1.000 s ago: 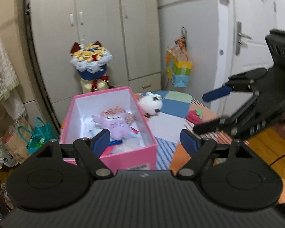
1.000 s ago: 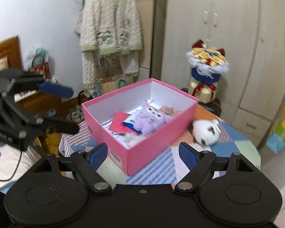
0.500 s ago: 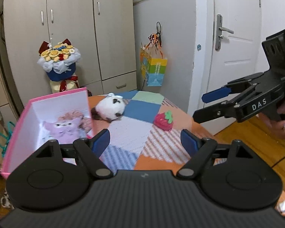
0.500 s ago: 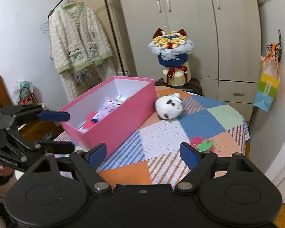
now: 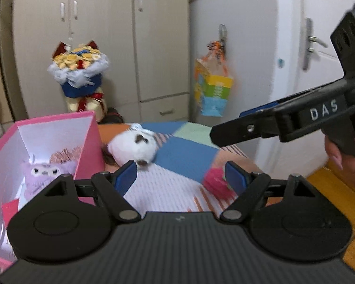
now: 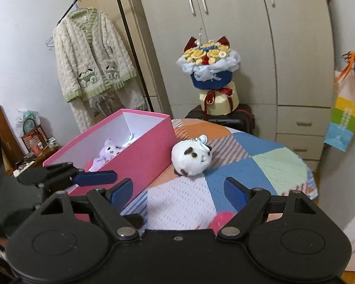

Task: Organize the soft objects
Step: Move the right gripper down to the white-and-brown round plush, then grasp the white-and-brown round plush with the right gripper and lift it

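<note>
A pink box [image 5: 89,142] stands on the patchwork-covered table [image 5: 184,151], with a purple plush [image 5: 44,172] inside. A white plush with brown patches [image 5: 134,146] lies just right of the box. A pink strawberry plush [image 5: 215,182] lies nearer, by the right fingertip of my left gripper [image 5: 182,177], which is open and empty. My right gripper [image 5: 234,123] hovers open at the right, held by a hand. In the right wrist view my right gripper [image 6: 178,191] is open and empty above the cloth, with the white plush [image 6: 191,156] ahead, the strawberry [image 6: 222,217] below it and the box [image 6: 134,151] to the left.
A flower bouquet [image 6: 208,64] stands on a dark case behind the table. A coloured gift bag [image 5: 213,94] hangs on the cabinet. A knitted cardigan [image 6: 92,64] hangs at the left. Beyond the table's right edge are wooden floor [image 5: 338,189] and a door [image 5: 319,47].
Both grippers have moved in low over the table. The white plush and the strawberry now sit close to the fingers, and the box has slid to the left of both views. Jaws unchanged.
</note>
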`<state>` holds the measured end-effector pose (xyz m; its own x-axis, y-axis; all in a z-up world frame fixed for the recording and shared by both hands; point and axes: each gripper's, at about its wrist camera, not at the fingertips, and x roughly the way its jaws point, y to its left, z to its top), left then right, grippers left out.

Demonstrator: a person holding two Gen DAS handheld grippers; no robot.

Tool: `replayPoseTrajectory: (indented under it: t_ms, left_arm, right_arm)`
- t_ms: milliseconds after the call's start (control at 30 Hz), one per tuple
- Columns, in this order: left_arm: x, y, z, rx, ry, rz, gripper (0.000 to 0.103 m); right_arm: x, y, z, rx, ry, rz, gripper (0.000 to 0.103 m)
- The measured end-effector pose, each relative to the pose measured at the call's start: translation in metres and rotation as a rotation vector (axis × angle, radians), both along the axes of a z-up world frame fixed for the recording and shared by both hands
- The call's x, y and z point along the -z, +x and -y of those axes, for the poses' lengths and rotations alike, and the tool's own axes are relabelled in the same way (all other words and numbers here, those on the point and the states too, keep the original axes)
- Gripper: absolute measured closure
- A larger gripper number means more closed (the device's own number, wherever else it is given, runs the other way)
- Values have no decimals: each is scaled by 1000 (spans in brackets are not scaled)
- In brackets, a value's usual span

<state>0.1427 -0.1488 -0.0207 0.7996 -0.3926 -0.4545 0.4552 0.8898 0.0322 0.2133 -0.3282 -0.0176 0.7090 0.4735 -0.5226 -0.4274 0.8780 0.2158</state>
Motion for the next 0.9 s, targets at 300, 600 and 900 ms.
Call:
replayPoseTrajectory:
  t_ms: [300, 600, 900]
  left_arm:
    - [26, 50, 27, -181, 17, 45, 23]
    - [52, 98, 43, -332, 44, 24, 22]
    - [82, 122, 52, -450, 95, -21, 22]
  right_arm:
    - [21, 86, 2, -43, 69, -165, 16]
    - [57, 156, -8, -63, 135, -319, 16]
    - [84, 203, -25, -95, 168, -401, 16]
